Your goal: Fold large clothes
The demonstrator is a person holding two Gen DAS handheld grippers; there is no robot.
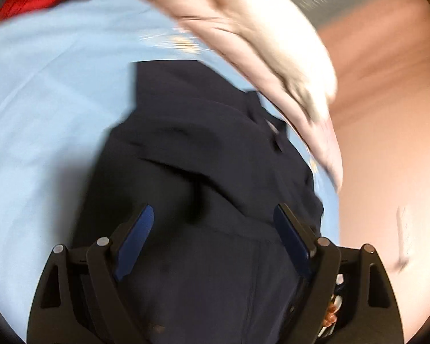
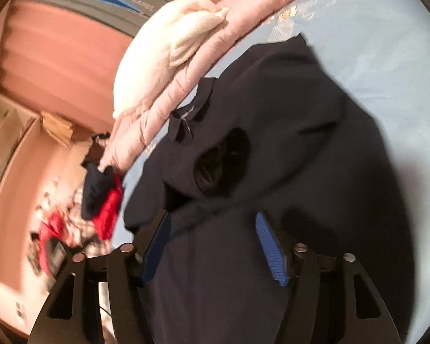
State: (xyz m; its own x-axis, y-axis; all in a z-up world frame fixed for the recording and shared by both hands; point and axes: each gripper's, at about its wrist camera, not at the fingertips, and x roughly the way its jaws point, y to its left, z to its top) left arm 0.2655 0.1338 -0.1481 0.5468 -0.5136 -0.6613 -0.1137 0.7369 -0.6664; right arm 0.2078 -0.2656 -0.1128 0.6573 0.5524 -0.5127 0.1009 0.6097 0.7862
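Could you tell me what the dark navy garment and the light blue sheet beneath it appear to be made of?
Navy garment: soft matte cloth, probably knit or woven cotton; it folds limply and has a collar. Light blue sheet: smooth thin woven fabric, likely cotton bedding; it shows faint creases and a printed motif. Blur leaves the weave uncertain.

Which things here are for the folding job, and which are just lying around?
For the job:
dark navy garment, lying on the light blue sheet
left gripper and right gripper, jaws open over it

Just lying about:
cream cloth
pink quilted blanket
red cloth
cardboard box
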